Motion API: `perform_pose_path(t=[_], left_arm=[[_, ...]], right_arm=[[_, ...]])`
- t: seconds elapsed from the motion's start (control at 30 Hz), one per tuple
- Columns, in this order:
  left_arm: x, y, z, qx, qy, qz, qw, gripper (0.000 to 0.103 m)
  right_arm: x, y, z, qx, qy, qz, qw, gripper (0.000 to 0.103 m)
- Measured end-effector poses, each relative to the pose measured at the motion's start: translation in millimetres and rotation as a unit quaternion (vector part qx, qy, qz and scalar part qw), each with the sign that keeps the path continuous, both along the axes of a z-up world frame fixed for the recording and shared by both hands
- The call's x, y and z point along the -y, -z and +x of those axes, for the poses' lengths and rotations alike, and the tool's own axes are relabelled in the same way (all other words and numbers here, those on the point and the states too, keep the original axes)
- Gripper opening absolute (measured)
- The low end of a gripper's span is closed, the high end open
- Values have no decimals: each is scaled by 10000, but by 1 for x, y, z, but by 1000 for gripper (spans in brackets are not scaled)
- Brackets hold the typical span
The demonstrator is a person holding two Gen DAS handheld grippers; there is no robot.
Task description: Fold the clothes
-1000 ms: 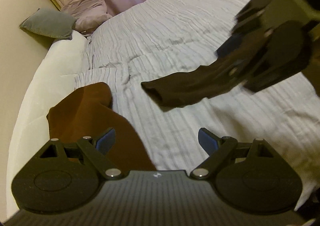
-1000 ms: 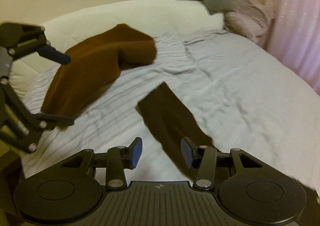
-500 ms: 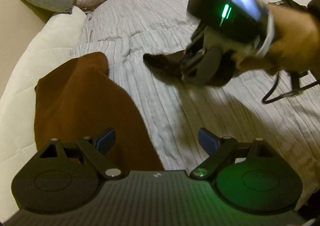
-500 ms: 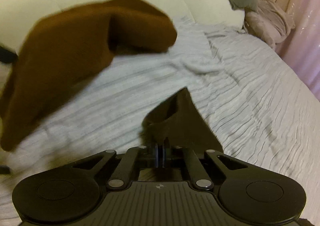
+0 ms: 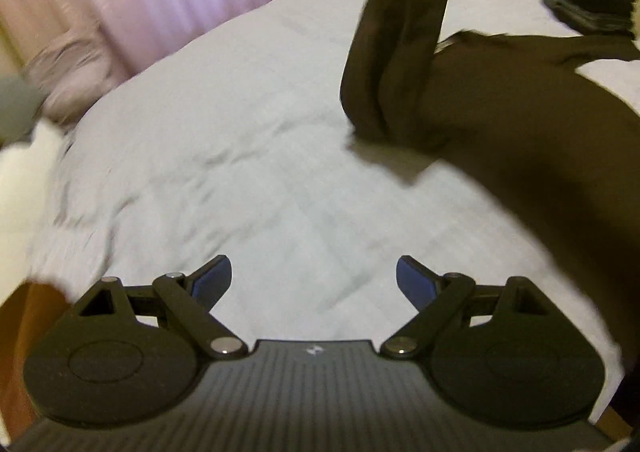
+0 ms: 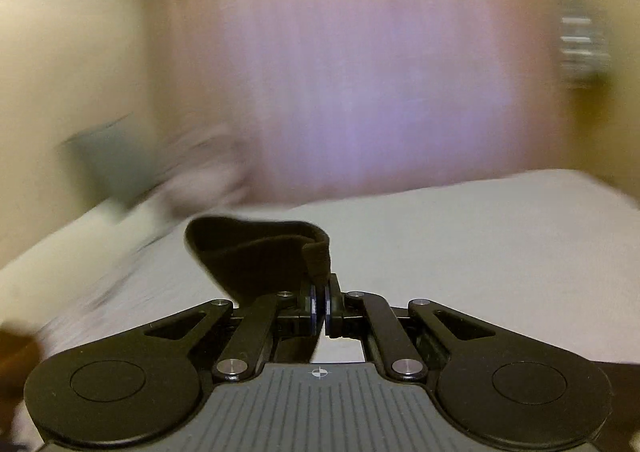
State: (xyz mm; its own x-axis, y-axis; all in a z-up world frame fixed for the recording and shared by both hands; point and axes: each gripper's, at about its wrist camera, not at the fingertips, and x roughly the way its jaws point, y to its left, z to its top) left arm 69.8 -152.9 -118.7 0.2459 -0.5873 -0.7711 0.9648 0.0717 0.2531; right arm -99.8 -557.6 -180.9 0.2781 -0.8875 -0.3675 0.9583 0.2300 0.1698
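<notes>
Right wrist view: the right gripper [image 6: 319, 300] pinches the dark garment [image 6: 260, 256] by its hem, just ahead of its fingers. It hangs limp and light, so grip edges. The left gripper [image 5: 314, 280] gapes empty, garment [image 5: 400, 52] ahead-right over the bed [image 5: 240, 172].

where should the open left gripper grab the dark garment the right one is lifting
Judging by the left wrist view, the left gripper, open, would best take the dark garment at its loose bottom edge on the bedspread, coming in low from the front. The right gripper already pinches the raised sleeve end, so that edge is free.
</notes>
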Motion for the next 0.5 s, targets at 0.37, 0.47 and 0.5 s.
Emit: perform_pose_path(t=[0.37, 0.47, 0.5], left_arm=[[107, 24, -166, -90, -53, 804, 9967, 88], [129, 26, -198, -64, -62, 951, 9954, 88], [136, 26, -206, -52, -58, 948, 9955, 88]], right_arm=[[84, 222, -240, 762, 594, 2521, 9629, 2], [99, 234, -258, 1291, 448, 2756, 9515, 2], [102, 226, -262, 1455, 322, 2695, 9514, 2]])
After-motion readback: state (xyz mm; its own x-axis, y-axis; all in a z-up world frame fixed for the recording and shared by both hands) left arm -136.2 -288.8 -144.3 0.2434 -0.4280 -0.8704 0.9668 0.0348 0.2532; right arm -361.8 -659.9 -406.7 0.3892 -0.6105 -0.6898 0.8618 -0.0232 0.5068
